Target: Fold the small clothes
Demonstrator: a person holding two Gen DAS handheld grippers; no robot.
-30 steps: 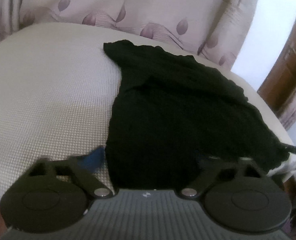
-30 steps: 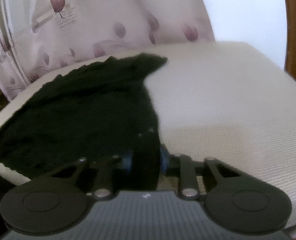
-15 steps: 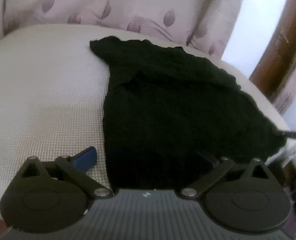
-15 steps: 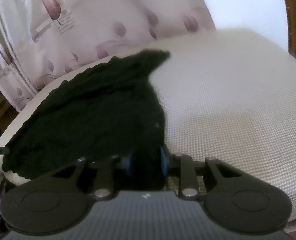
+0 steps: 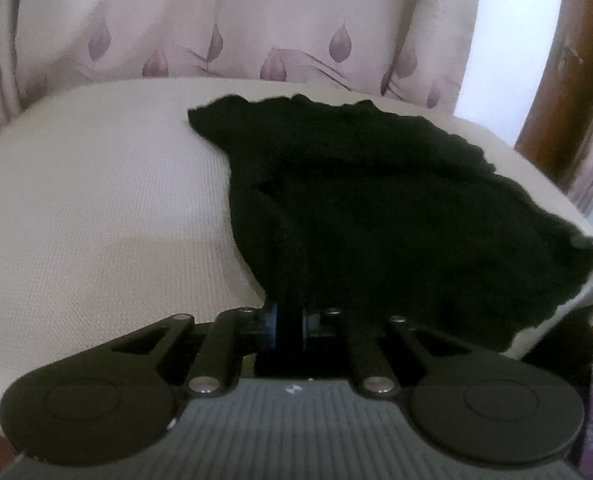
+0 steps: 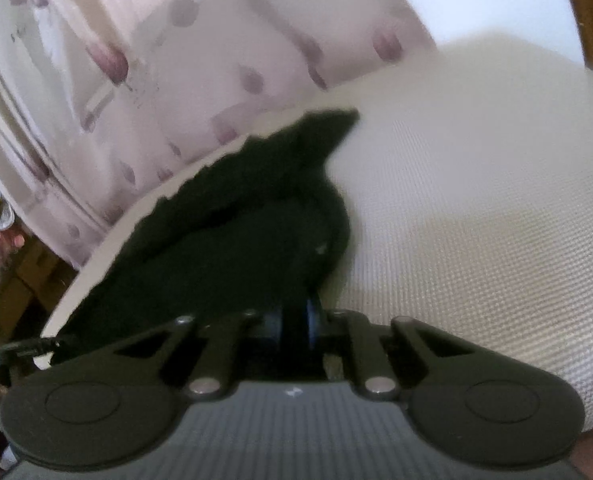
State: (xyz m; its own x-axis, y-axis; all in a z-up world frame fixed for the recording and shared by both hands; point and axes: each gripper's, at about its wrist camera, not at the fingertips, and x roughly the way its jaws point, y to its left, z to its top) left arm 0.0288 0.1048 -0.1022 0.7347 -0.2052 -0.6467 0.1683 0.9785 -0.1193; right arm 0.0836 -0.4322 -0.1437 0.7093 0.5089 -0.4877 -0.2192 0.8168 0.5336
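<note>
A small black knitted garment [image 5: 376, 208] lies spread on a cream textured surface [image 5: 96, 208]. My left gripper [image 5: 289, 320] is shut on the garment's near edge, with black fabric pinched between its blue pads. In the right wrist view the same garment [image 6: 232, 248] lies at the left of the surface [image 6: 476, 208]. My right gripper [image 6: 296, 320] is shut on another part of its near edge and has lifted the fabric into a raised fold. The right view is tilted and blurred.
A pink curtain with a leaf print [image 5: 256, 28] hangs behind the surface and also shows in the right wrist view [image 6: 136, 60]. A brown wooden frame [image 5: 568, 72] stands at the right. The surface's edge drops off beyond the garment at the right [image 5: 592, 292].
My left gripper was open around the garment's near edge and has closed on it. My right gripper stayed shut on the fabric and has lifted and tilted, bunching the garment.
</note>
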